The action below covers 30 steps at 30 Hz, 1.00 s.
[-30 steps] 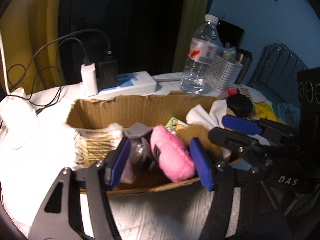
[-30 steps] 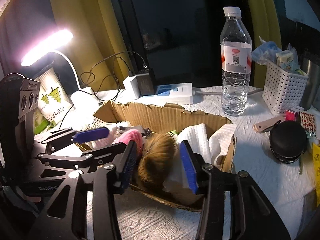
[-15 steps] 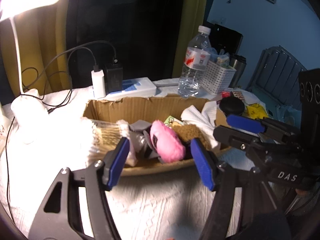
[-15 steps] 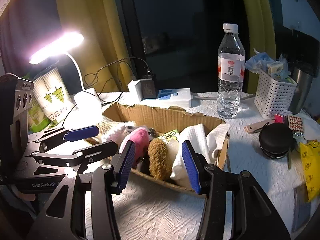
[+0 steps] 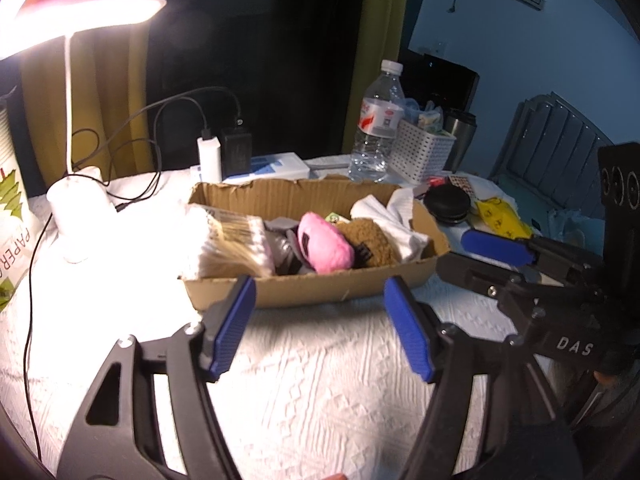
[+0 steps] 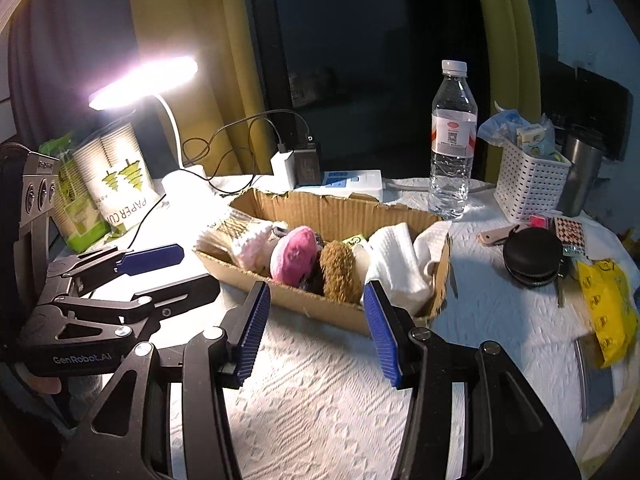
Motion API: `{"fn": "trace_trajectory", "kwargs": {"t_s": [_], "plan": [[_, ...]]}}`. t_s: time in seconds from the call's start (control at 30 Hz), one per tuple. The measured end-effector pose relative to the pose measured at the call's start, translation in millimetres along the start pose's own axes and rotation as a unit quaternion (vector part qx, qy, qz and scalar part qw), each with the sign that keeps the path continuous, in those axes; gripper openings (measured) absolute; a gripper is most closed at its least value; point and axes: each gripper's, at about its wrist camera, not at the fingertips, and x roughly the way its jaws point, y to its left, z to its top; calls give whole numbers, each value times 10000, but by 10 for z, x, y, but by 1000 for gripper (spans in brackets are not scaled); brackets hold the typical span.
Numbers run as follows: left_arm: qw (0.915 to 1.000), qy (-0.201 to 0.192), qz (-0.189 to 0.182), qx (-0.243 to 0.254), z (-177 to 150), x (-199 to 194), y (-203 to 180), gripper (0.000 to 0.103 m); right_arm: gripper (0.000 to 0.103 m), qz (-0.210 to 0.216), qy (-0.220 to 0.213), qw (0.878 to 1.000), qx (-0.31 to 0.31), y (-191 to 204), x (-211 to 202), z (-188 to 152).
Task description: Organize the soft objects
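A shallow cardboard box [image 5: 320, 292] [image 6: 340, 312] stands on the white cloth. It holds a pink plush [image 5: 326, 246] [image 6: 294, 256], a brown fuzzy toy [image 5: 372, 240] [image 6: 340, 272], folded white cloth [image 5: 394, 220] [image 6: 396, 264], grey items and a pack of cotton swabs [image 5: 236, 244]. My left gripper [image 5: 322, 328] is open and empty, in front of the box. My right gripper [image 6: 318, 330] is open and empty, also in front of the box. Each gripper shows in the other's view: the right one [image 5: 496, 246], the left one [image 6: 148, 258].
A lit desk lamp [image 6: 144, 80], a paper-cup pack [image 6: 120, 176], chargers on a power strip [image 6: 344, 182], a water bottle [image 6: 452, 140], a white basket [image 6: 528, 176], a steel mug, a black round case [image 6: 532, 256] and a yellow packet [image 6: 608, 312] surround the box.
Both grippers have pulled back from over the box towards me, open and empty. The toys stay in the box.
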Motion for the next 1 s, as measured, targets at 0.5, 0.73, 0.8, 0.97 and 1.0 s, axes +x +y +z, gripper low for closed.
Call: {"fn": "trace_trajectory", "kwargs": {"t_s": [0.5, 0.73, 0.8, 0.97, 1.0], "plan": [[9991, -357, 167, 144, -126, -513, -73, 89, 59, -211, -240, 9995, -55, 214, -390, -90], [9976, -629, 192, 217, -131, -854, -99, 89, 59, -293, -470, 9984, -102, 353, -650, -57], [9970, -707, 193, 252, -134, -956, -105, 89, 59, -312, -561, 9979, -81, 381, -726, -40], [9949, -924, 237, 338, -146, -1229, -116, 89, 60, -423, -744, 9963, -109, 502, -934, -23], [9943, -974, 255, 342, -149, -1284, -111, 89, 65, -447, -770, 9960, -118, 525, -967, -22]]}}
